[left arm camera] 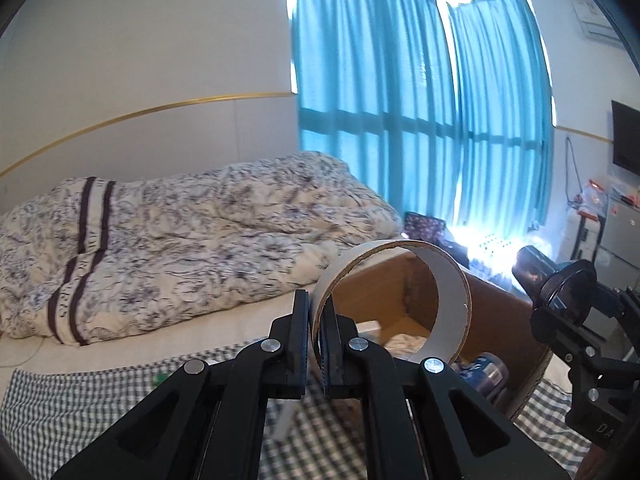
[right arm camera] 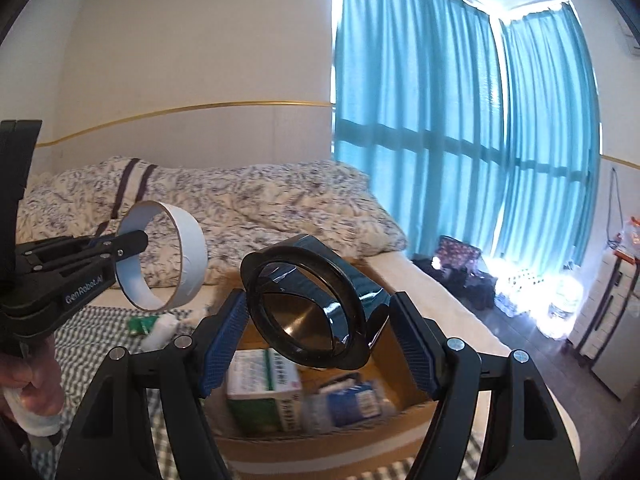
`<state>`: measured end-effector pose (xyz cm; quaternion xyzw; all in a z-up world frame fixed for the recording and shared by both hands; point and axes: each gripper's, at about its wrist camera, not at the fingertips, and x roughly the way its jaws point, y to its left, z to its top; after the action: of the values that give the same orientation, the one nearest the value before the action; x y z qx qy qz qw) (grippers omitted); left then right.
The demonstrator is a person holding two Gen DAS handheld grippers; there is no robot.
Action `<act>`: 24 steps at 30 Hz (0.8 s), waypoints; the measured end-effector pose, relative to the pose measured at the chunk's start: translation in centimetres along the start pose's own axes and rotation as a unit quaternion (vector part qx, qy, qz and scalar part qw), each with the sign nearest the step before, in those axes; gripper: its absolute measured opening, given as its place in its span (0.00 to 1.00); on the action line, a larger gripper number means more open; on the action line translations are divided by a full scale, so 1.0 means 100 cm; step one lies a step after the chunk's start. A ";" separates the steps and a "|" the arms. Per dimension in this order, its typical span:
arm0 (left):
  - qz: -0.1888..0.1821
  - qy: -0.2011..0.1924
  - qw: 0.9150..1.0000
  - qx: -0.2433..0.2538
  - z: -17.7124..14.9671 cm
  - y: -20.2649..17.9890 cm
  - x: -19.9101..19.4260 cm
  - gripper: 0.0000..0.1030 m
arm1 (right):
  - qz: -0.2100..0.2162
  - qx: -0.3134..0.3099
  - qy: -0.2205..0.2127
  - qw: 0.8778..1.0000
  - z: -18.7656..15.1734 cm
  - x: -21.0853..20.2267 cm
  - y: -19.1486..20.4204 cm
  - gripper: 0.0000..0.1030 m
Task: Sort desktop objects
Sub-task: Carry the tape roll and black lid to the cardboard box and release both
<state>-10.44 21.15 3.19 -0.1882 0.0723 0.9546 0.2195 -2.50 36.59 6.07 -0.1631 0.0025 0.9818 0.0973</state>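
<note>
The white cardboard ring (left arm camera: 390, 300) hung in the air above the cardboard box (left arm camera: 492, 320), its wall pinched between the closed fingers of the left gripper (left arm camera: 316, 332). At three o'clock from it, the right gripper (right arm camera: 316, 320) gripped a black tape roll (right arm camera: 308, 308) over the same box. A green-and-white carton (right arm camera: 264, 392) lay inside. A checkered cloth (left arm camera: 80, 408) covered the table; a quilt (left arm camera: 180, 232) lay at ten o'clock.
</note>
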 end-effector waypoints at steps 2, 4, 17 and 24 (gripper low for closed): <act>-0.006 0.007 1.000 0.006 -0.001 -0.011 0.008 0.05 | -0.002 0.004 0.006 1.000 -0.002 0.002 -0.009 0.70; -0.013 0.017 1.000 0.011 -0.002 -0.021 0.017 0.05 | 0.000 0.008 0.016 1.000 -0.005 0.008 -0.016 0.70; -0.054 0.101 0.993 0.034 -0.015 -0.056 0.082 0.05 | 0.013 0.007 0.103 0.995 -0.024 0.062 -0.043 0.70; -0.058 0.150 0.984 0.077 -0.030 -0.073 0.109 0.05 | 0.012 -0.008 0.167 0.986 -0.039 0.086 -0.043 0.70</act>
<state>-15.29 31.25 -4.27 -0.3154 0.1667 0.8929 0.2748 -8.42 42.30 -0.26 -0.3253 0.0128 0.9419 0.0828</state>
